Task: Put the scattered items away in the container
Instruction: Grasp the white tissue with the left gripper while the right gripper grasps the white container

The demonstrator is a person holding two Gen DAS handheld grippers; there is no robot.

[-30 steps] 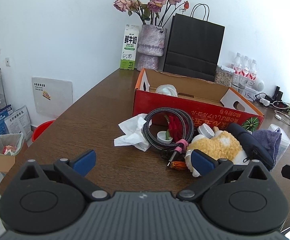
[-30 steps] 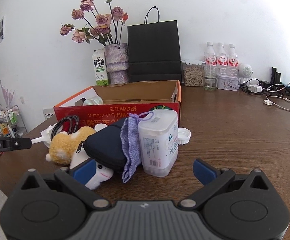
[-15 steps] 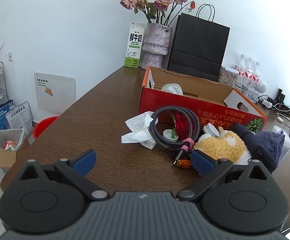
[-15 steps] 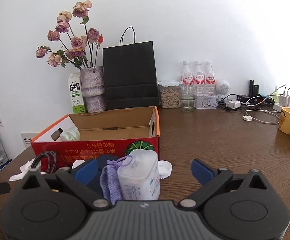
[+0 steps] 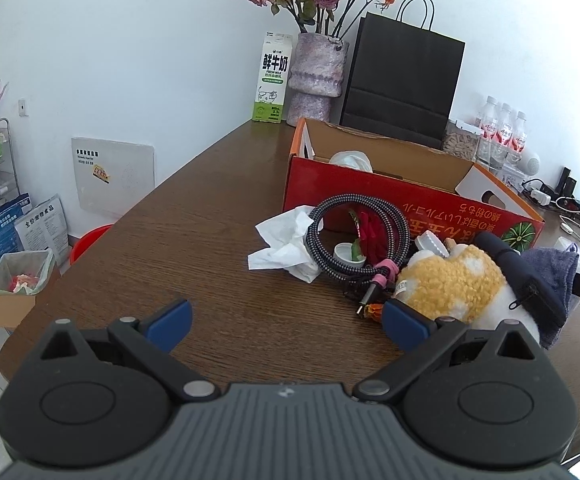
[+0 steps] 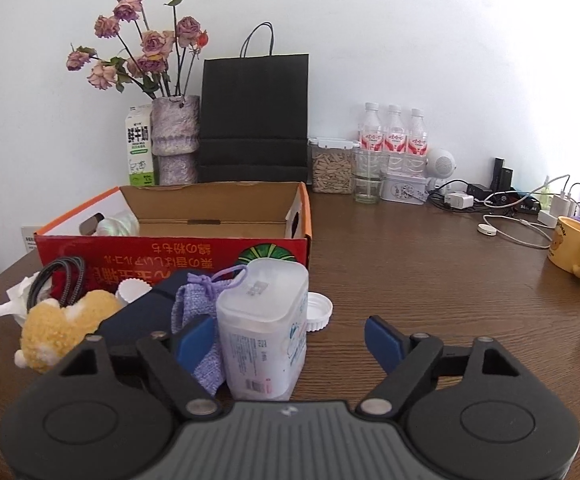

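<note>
Between the closing jaws of the right tool (image 6: 290, 338) stands a white plastic tub (image 6: 264, 328), not yet squeezed. Left tool (image 5: 286, 322) is wide open, holding nothing. Ahead on the brown table (image 6: 429, 264), toys and cloths sit before the red box (image 6: 170, 252). Behind it are flowers (image 6: 150, 48) and a white wall (image 6: 409, 40).

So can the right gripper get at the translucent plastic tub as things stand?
Probably yes: the translucent plastic tub already stands between the closing jaws of the right gripper, though off-centre, beside the left pad, with the lavender drawstring pouch crowding that side.
</note>
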